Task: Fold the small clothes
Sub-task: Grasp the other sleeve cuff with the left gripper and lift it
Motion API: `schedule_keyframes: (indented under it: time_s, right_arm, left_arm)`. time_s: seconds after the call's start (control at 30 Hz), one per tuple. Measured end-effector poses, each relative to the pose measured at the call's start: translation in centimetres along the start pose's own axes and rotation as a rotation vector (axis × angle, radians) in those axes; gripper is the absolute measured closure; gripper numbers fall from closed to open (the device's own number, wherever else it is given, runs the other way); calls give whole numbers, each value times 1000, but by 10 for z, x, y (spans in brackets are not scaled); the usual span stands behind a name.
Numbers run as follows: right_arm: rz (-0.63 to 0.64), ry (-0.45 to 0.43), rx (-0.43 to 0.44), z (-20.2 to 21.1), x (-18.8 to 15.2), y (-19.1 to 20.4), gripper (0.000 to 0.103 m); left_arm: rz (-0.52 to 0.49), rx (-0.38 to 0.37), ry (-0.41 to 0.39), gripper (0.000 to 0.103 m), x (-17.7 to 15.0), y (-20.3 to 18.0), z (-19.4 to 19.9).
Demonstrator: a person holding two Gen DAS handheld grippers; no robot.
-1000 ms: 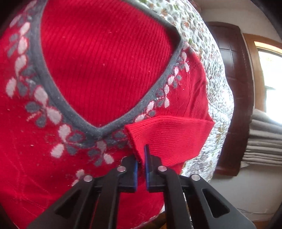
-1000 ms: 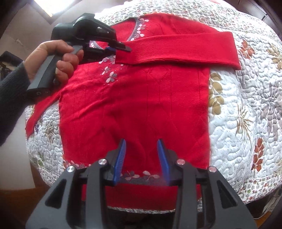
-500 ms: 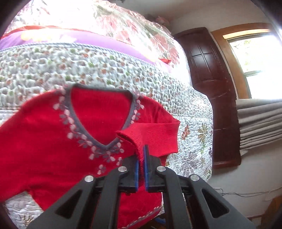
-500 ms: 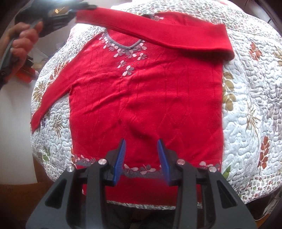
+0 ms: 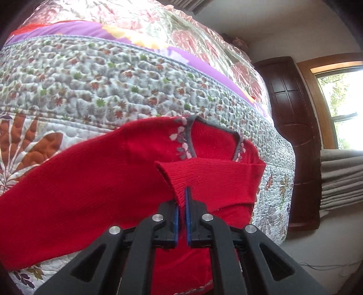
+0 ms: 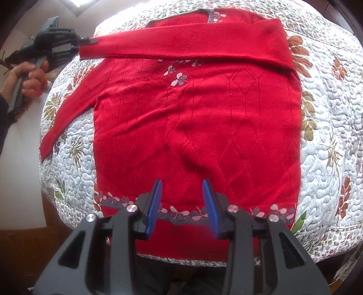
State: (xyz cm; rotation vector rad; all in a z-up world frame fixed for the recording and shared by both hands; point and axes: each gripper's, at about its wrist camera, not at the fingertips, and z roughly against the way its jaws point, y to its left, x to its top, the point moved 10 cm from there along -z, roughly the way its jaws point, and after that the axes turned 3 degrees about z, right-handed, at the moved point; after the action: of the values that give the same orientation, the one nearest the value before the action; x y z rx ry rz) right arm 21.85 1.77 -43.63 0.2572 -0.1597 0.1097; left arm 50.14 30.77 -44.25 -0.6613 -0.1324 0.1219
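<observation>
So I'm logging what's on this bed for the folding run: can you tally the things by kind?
Red sweater: 1
Quilted bedspread: 1
Grippers: 2, left gripper and right gripper
Total: 4

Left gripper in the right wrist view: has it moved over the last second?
Yes. The left gripper, shut on the sleeve cuff, has pulled it leftward from beside the sweater's neckline to beyond the quilt edge, stretching the sleeve across the chest.

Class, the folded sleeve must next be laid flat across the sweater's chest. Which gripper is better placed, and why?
Left. The left gripper is shut on the sleeve cuff; the right gripper hangs open over the hem.
</observation>
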Motion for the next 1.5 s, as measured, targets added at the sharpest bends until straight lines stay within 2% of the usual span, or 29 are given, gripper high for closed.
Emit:
schedule_keyframes:
  time_s: [0.37, 0.53, 0.6, 0.67, 0.73, 0.8, 0.93, 1.03, 1.13, 1.2, 1.27, 1.33, 1.43, 1.5]
  right_arm:
    - [11, 19, -6, -5, -2, 1, 66]
    - [15, 29, -13, -7, -4, 0, 66]
    - [17, 33, -16, -8, -4, 0, 66]
    - [19, 33, -16, -7, -3, 1, 66]
    - [19, 26, -16, -5, -1, 1, 66]
    - [17, 23, -11, -5, 1, 3, 66]
    - [43, 30, -6, -8, 5, 10, 66]
    - [60, 22, -4, -5, 11, 17, 66]
    - [57, 12, -7, 0, 13, 19, 64]
    - [63, 14, -10, 2, 14, 20, 63]
    - [78, 15, -12, 4, 15, 22, 63]
    - [97, 9, -10, 7, 19, 26, 63]
    - [123, -7, -2, 11, 28, 35, 61]
    - [147, -8, 4, 10, 33, 44, 60]
  left_arm:
    - [90, 25, 18, 99, -14, 56, -24]
    - [95, 40, 32, 99, -16, 71, -38]
    - [97, 86, 26, 96, -14, 79, -40]
    - [113, 149, -13, 90, -10, 91, -32]
    - [133, 125, -68, 87, -8, 88, -16]
    - [116, 92, -83, 81, -13, 75, -9]
    - [98, 45, -39, 70, -24, 60, -27]
    - [126, 74, 1, 69, -28, 68, -49]
    - [167, 50, -5, 69, -29, 76, -50]
    - [185, 51, -45, 65, -27, 81, -35]
    - [218, 35, -112, 47, -32, 91, -8]
    - [287, 16, -197, 38, -40, 112, 29]
    - [429, 32, -344, 21, -65, 167, 96]
    - [535, 55, -442, 16, -90, 216, 142]
